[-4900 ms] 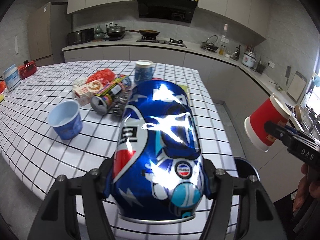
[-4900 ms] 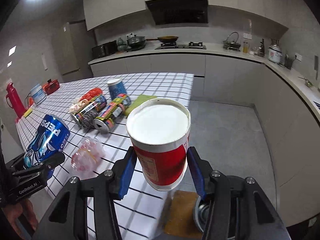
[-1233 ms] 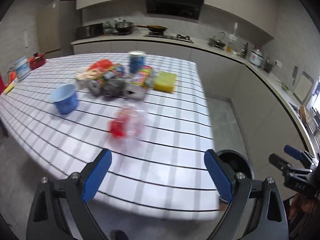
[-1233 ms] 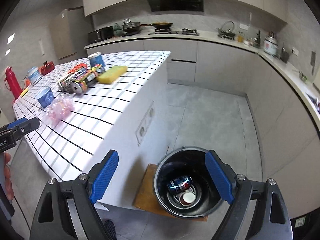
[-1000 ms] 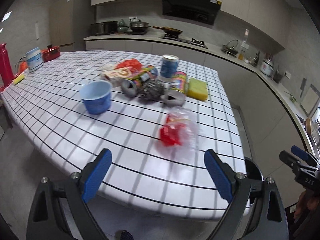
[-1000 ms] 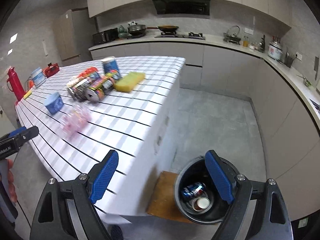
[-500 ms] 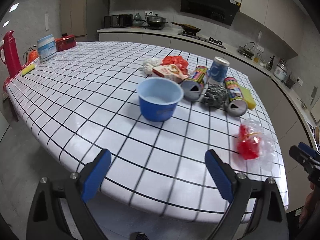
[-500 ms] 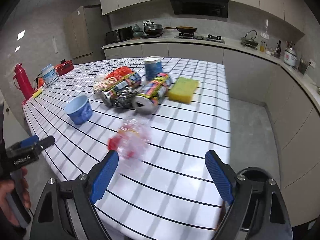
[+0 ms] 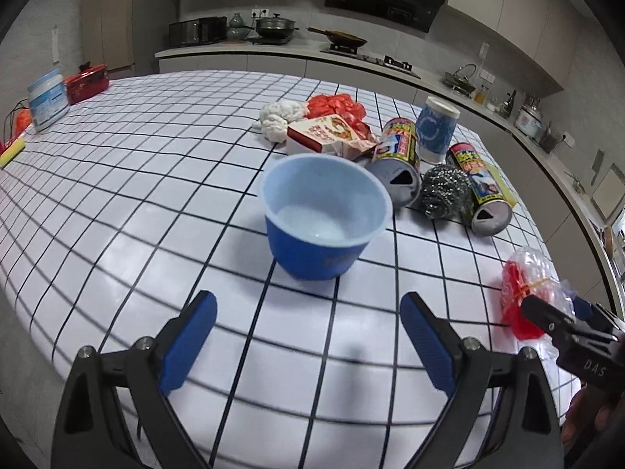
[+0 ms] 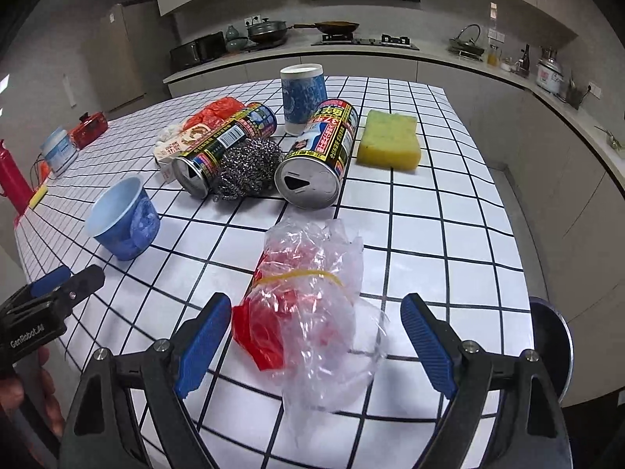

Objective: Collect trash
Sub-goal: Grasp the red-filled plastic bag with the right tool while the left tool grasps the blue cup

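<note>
The left gripper (image 9: 308, 346) is held wide open before the blue cup (image 9: 326, 221); the right gripper (image 10: 314, 346) is spread, empty, around the plastic bag (image 10: 312, 308).

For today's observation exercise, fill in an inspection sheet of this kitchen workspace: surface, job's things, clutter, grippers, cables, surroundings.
Surface: checked table, white with black lines.
Job's things: blue cup upright; plastic bag crumpled; two cans lying on their sides; bin beside the table.
Clutter: steel scourer, yellow sponge.
Grippers: left gripper open, facing the cup; right gripper open around the bag.
Cables: nothing seen.
Surroundings: counter with wok.
</note>
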